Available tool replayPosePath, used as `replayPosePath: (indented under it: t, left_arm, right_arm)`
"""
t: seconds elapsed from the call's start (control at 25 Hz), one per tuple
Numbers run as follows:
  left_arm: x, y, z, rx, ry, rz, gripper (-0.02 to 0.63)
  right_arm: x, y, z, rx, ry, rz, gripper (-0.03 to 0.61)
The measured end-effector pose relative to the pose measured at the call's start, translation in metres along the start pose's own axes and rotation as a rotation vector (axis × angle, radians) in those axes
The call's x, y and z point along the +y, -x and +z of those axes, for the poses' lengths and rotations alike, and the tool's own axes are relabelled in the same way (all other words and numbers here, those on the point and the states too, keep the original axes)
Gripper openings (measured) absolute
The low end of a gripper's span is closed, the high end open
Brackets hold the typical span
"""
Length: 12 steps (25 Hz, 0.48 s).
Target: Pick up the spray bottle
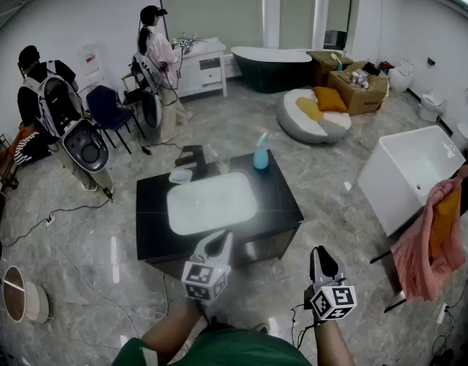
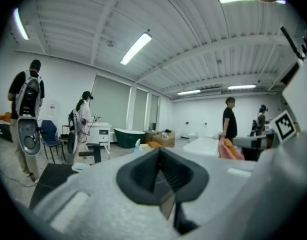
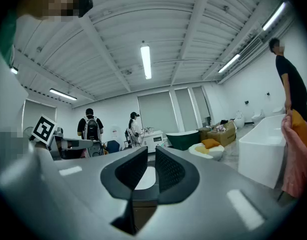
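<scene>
Standing off the near edge of the worktop point(image 1: 154, 231), my left gripper point(image 1: 217, 242) is closed and empty, my right gripper point(image 1: 323, 256) slightly parted, empty. The spray bottle point(image 1: 261, 153) stands untouched at the far edge; pickup remains.

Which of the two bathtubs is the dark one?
The oval bathtub by the far wall is dark green; the boxy bathtub on the right is white.

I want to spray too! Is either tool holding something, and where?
Nothing is held. The left tool is shut empty, the right tool slightly open and empty; the spray bottle stands apart on the table.
</scene>
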<state>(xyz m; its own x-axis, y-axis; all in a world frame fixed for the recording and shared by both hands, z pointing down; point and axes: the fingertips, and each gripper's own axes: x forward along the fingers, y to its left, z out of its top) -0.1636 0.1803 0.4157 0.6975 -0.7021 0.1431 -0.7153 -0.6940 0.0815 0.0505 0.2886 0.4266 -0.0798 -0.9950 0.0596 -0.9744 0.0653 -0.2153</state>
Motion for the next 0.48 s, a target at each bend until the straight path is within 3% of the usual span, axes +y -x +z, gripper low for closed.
replayPosePath:
  t: [0.16,0.32,0.48]
  left_arm:
    - [0.029,0.032,0.003,-0.013,0.003,0.029,-0.002]
    - [0.068,0.056,0.015,-0.052,-0.05,0.053,-0.002]
    - [0.108,0.07,0.023,-0.078,-0.036,0.079,-0.002]
  right_arm:
    - [0.028,0.007,0.004,-0.006,0.006,0.0,0.048]
    - [0.048,-0.005,0.003,0.002,0.026,-0.009,0.048]
    - [0.073,-0.027,0.0,0.012,0.03,-0.011,0.048]
